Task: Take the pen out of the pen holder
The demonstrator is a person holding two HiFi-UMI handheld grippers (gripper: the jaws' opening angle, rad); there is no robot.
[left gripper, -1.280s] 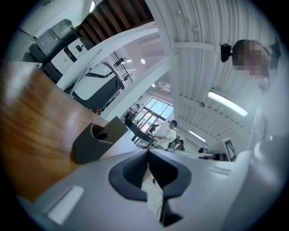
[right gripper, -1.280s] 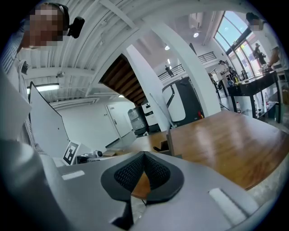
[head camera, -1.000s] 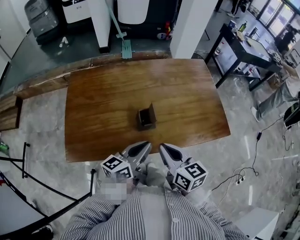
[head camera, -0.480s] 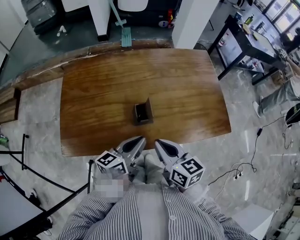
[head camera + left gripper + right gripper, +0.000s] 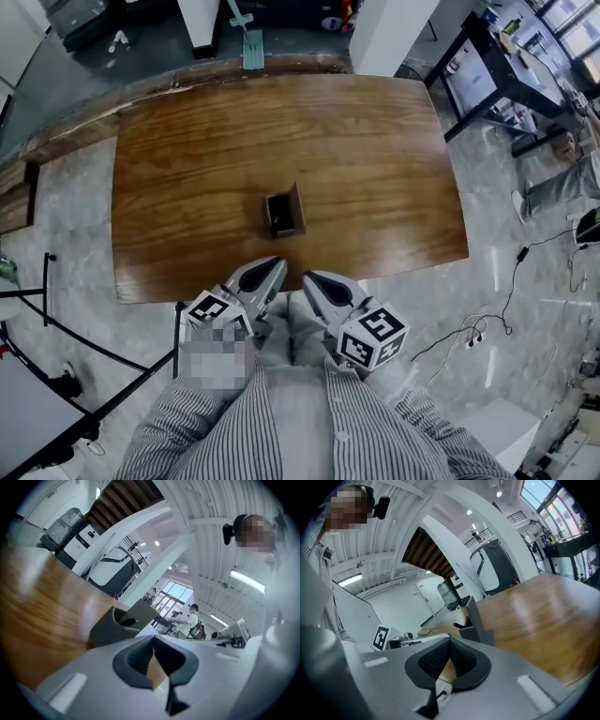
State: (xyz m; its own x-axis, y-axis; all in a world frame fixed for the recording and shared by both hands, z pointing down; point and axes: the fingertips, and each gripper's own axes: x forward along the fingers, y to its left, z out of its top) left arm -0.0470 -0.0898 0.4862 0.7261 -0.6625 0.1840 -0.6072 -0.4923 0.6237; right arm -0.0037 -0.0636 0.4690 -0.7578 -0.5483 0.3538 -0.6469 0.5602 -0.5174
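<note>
A dark grey pen holder stands near the middle of the wooden table, a little toward its front edge. A black pen lies in it, its end showing above the low wall. The same holder and pen show in the right gripper view. Both grippers hang close to my body, just off the table's front edge and short of the holder. The left gripper is shut with nothing in it. Beside it, the right gripper is also shut and empty.
A black-framed desk with small items stands at the back right. Cables and a power strip lie on the floor to the right. A black metal frame stands at the left. Behind the table a white pillar rises.
Both grippers have sunk a little in front of the table edge, still shut. The head view has shifted, so the table sits higher in the frame. The holder has not moved.
</note>
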